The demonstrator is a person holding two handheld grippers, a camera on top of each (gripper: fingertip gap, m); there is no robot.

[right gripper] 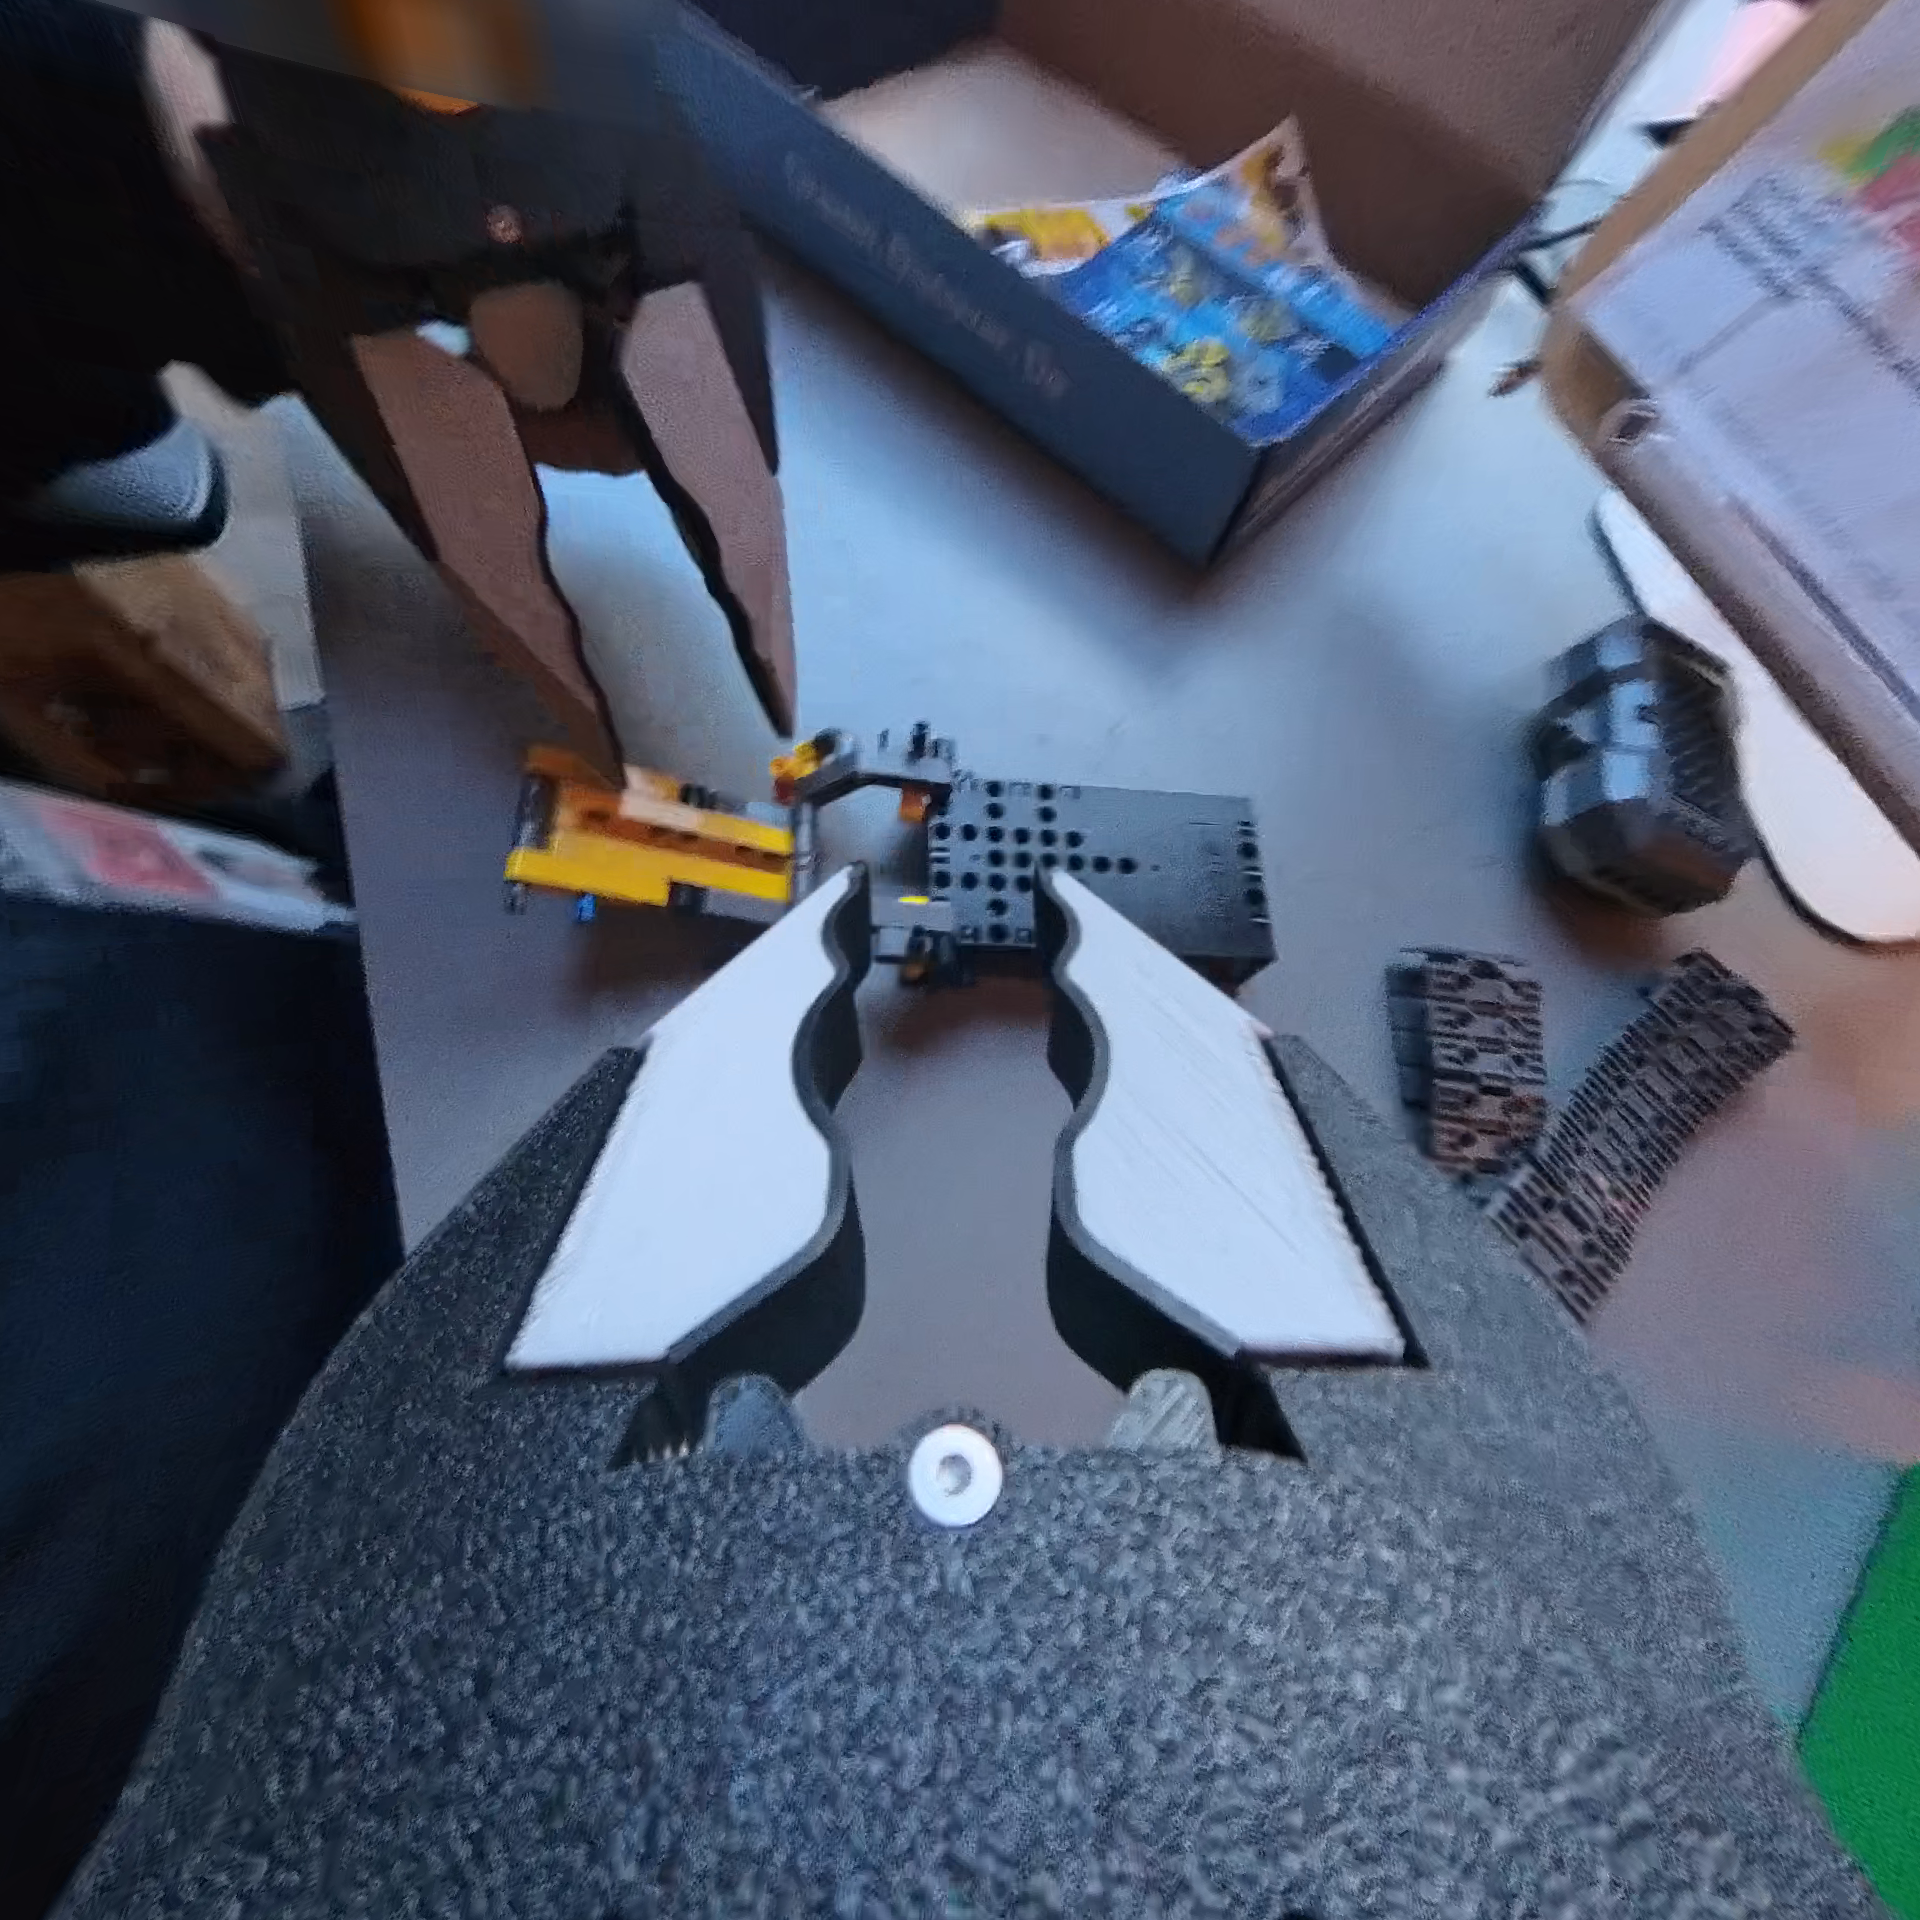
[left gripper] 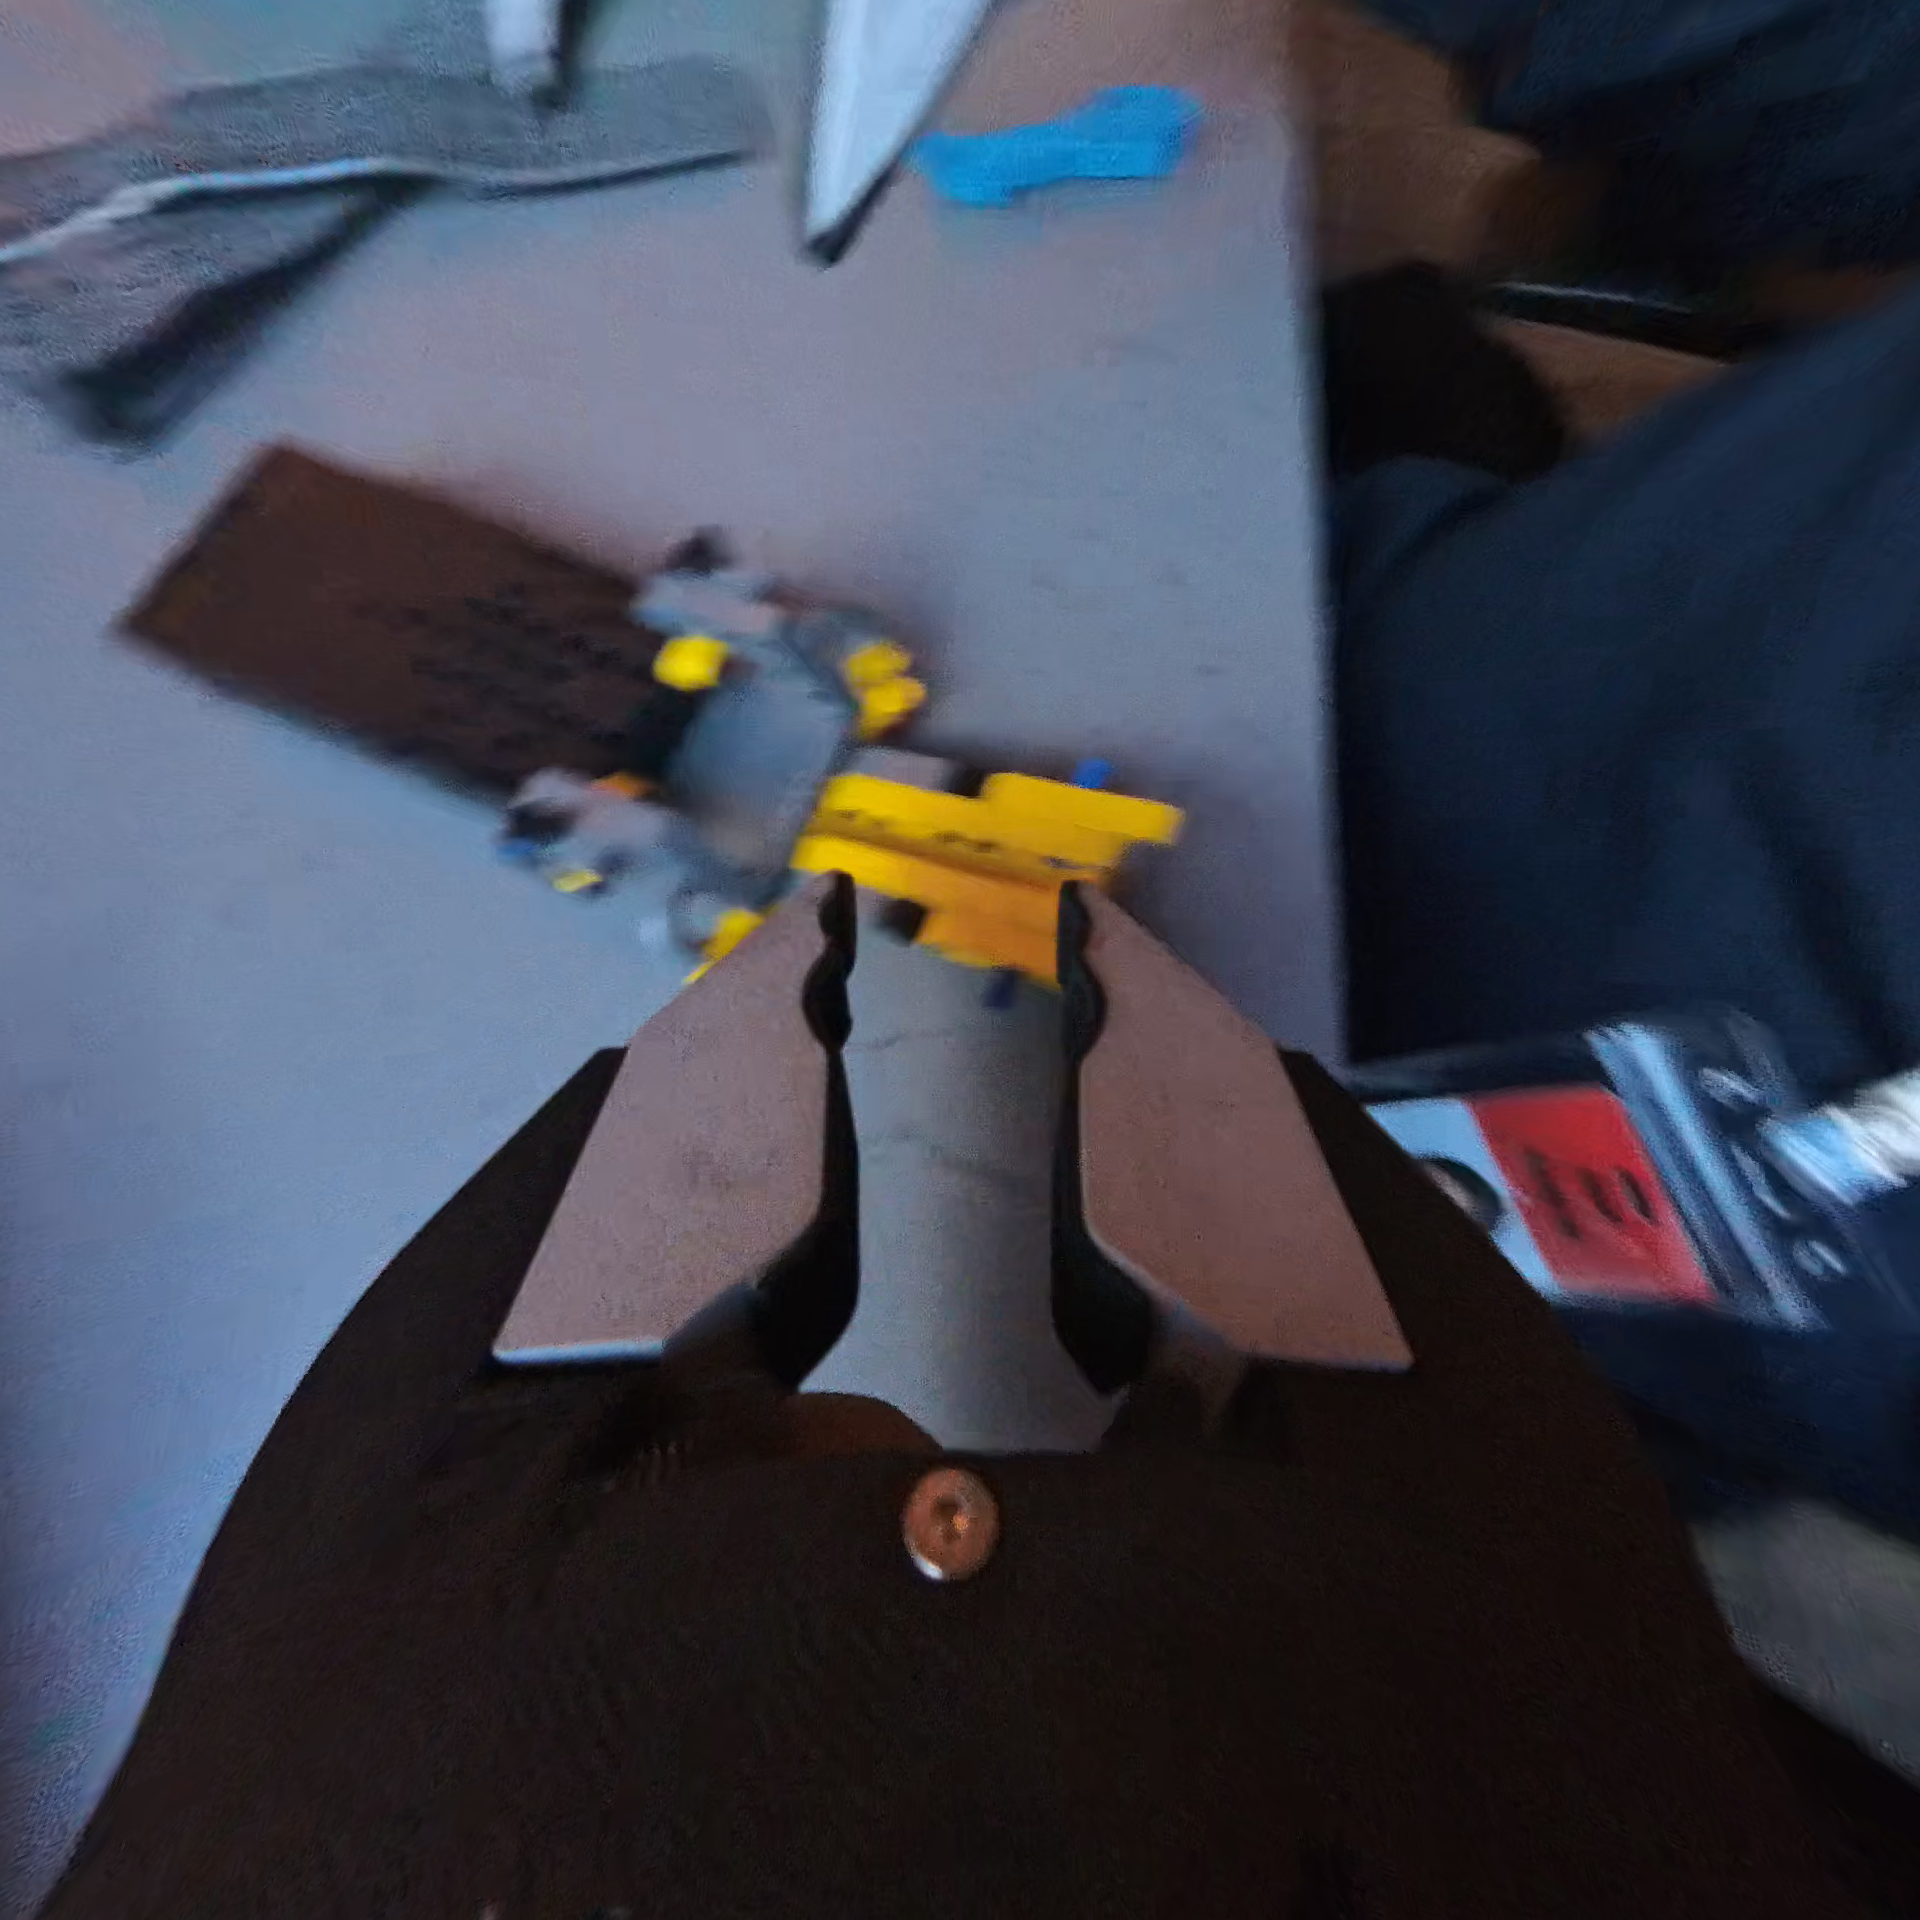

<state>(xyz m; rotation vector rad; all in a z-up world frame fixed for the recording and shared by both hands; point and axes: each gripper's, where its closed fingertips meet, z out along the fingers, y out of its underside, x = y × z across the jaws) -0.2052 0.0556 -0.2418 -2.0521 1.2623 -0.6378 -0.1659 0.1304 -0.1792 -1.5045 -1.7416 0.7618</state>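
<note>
Yellow brick assembly (right gripper: 644,836): flat, built of toy construction bricks, lying on the grey tabletop (right gripper: 1039,644) near its edge; joined at one end to a grey-and-black block cluster (right gripper: 883,800) with small yellow and orange parts.

Black perforated plate (right gripper: 1101,868): flat on the table, touching the block cluster on the side away from the yellow piece; studded with round holes.

Left gripper (left gripper: 951,925): brown-faced fingers (right gripper: 727,499), spread with a clear gap and nothing between them. Seen from the right wrist view, it comes down from above, one fingertip touching or just over the yellow assembly, the other near the block cluster; blur hides actual contact.

Right gripper (right gripper: 951,914): white-faced fingers with black wavy inner edges, spread apart, holding nothing; tips just short of the block cluster and the perforated plate.

Dark open box (right gripper: 997,343): farther back on the table, with a colourful printed booklet (right gripper: 1216,281) lying in it.

Two dark lattice pieces (right gripper: 1558,1122): flat, side by side, right of the right gripper.

Dark faceted block (right gripper: 1631,769): beside the white curved object (right gripper: 1787,821), below the cardboard box (right gripper: 1766,312).

Blue scrap (left gripper: 1060,140): far end of the table in the left wrist view, blurred.
</note>
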